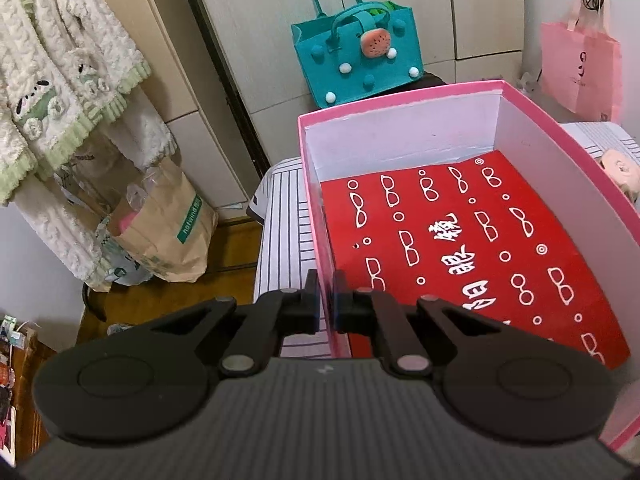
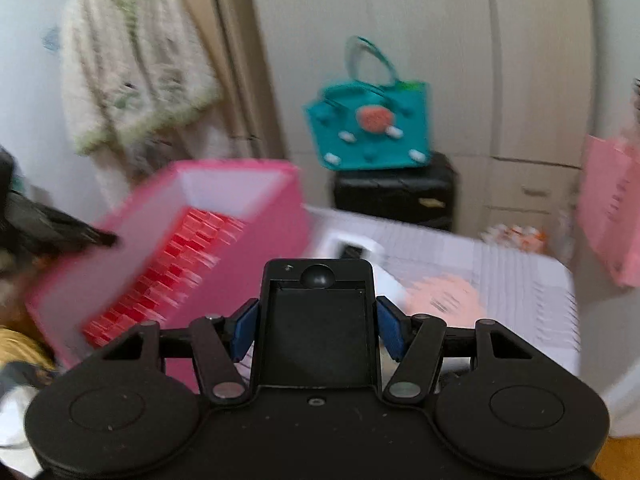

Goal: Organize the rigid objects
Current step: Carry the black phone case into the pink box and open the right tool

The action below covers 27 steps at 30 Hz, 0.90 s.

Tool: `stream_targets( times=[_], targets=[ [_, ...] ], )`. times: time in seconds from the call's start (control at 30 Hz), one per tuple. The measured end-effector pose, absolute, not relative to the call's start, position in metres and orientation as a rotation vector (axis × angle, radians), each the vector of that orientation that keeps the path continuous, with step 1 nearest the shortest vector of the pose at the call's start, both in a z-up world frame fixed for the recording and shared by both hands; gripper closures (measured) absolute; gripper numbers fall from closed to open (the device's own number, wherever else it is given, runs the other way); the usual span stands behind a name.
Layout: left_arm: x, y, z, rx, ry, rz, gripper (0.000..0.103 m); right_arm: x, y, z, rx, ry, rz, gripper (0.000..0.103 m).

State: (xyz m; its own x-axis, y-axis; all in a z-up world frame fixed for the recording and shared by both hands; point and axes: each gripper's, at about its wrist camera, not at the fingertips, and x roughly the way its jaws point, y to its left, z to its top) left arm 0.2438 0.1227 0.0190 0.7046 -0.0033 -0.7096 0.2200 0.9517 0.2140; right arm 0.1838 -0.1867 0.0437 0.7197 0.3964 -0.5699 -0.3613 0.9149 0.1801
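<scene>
Left wrist view: left claw (image 1: 325, 280) clamped on near wall of pink box (image 1: 316, 216); red lining ahead. Right wrist view only: right claw (image 2: 318, 316) gripping black case (image 2: 318, 320); box left of it.

Home bedroom. Cream fitted wardrobe doors (image 1: 360, 12) fill back wall. Fluffy cream-and-green knit cardigan (image 1: 60, 92) hangs at left, brown paper shopping bag (image 1: 168, 232) on wooden floor (image 1: 236, 248) below it. Teal felt handbag (image 1: 356, 56) with watermelon patch and pompoms stands on black suitcase (image 2: 394, 192). Pink tote bag (image 1: 582, 72) hangs at right. Striped white bedding (image 1: 280, 240) covers surface under pink cardboard box (image 1: 400, 108). Personal clothes, bags, luggage: lived-in domestic room, not workplace.
</scene>
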Motion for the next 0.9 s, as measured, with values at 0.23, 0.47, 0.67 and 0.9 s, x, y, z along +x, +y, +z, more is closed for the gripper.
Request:
stream_targets(
  times=[0.23,0.47,0.67,0.9],
  targets=[
    [0.243,0.123,0.015,0.274,0.782,-0.109,0.098,0.242,-0.104,0.081,0.135,0.796,0.690,0.036],
    [0.256,0.126,0.023,0.209,0.756,-0.086,0.099,0.335,-0.039,0.035,0.191,1.065,0.638,0.037],
    [0.252,0.124,0.018,0.195,0.764,-0.066,0.099,0.376,-0.009,-0.013,0.222,1.181,0.544,0.037],
    [0.253,0.123,0.017,0.209,0.761,-0.063,0.099,0.385,-0.006,-0.026,0.288,1.192,0.509,0.035]
  ],
)
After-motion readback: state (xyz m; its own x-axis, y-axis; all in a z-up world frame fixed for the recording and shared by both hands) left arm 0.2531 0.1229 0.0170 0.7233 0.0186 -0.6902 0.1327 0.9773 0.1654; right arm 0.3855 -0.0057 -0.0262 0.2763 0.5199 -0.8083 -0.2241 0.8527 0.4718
